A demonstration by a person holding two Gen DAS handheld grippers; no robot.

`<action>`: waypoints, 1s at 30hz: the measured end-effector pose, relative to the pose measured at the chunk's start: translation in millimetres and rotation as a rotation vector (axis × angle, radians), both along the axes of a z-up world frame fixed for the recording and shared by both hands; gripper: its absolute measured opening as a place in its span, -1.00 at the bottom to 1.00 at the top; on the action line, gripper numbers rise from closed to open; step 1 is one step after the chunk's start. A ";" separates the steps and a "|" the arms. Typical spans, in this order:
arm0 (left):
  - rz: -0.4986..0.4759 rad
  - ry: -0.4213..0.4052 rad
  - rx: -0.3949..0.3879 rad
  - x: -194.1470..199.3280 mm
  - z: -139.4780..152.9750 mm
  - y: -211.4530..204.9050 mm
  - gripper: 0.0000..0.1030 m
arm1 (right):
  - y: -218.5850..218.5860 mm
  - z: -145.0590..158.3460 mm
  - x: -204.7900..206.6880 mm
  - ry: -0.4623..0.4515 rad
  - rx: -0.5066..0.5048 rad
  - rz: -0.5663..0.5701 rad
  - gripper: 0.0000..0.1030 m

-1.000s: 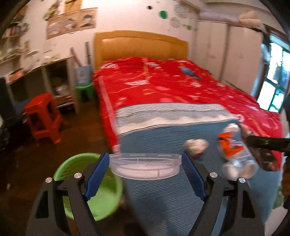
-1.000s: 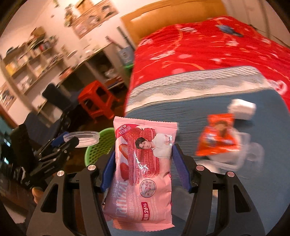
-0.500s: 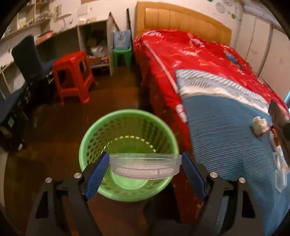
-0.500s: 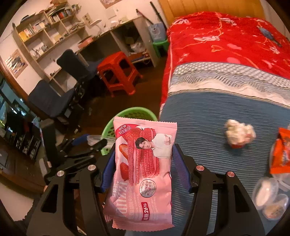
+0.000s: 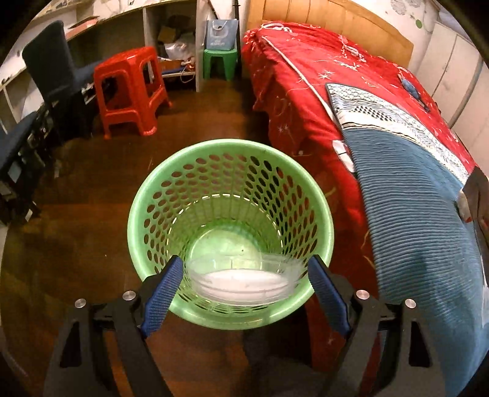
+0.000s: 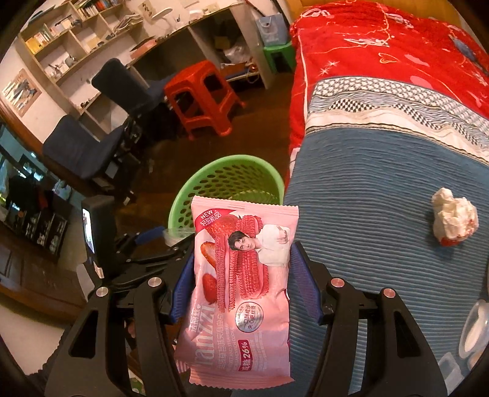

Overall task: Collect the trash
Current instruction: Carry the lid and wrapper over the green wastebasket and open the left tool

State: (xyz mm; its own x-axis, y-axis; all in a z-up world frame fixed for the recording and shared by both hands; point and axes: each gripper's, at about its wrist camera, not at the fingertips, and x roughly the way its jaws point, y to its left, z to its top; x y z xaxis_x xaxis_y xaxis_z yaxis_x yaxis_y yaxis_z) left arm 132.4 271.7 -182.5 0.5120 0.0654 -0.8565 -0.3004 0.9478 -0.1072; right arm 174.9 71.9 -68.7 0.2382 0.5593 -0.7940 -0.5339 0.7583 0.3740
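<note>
A: Containers first. What is in the green basket [image 5: 232, 195]?

B: Perforated wall, standing on the dark wooden floor [image 5: 91, 232] just beside the bed [image 5: 305, 100]. Its bottom shows bare green through the opening. A clear plastic lid [image 5: 241, 281] hangs blurred and tilted over the near part of the opening; I cannot tell whether it touches the rim.

A: Left gripper [image 5: 244, 293]?

B: Its jaws have just been opening. The lid lies between the blue pads [image 5: 162, 293], with a gap on each side, so it is released, not clamped.

A: Right gripper [image 6: 241, 290]?

B: Clenched on a pink snack wrapper [image 6: 241, 293], gripped at its two side edges and standing upright. In the right wrist view the basket rim shows just behind the wrapper's top edge, and the left gripper is lower left of it.

A: Anything else lying about?

B: On the blue ribbed blanket [image 6: 366, 198]: a crumpled white tissue [image 6: 454, 216] with red marks, well apart from the wrapper. Clear plastic containers [image 6: 476, 329] at the right edge, partly cut off.

A: Room?

B: Red quilt [image 6: 382, 45] further up the bed, wooden headboard [image 5: 336, 21], red plastic stool [image 5: 128, 88], small green stool [image 5: 220, 61], dark office chairs [image 6: 122, 100], desk and shelving [image 6: 76, 33] along the wall.
</note>
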 end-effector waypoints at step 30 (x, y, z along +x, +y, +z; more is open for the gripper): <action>0.246 -0.166 -0.038 -100.6 53.8 59.7 0.80 | 117.9 -31.4 -9.7 0.074 0.017 0.132 0.35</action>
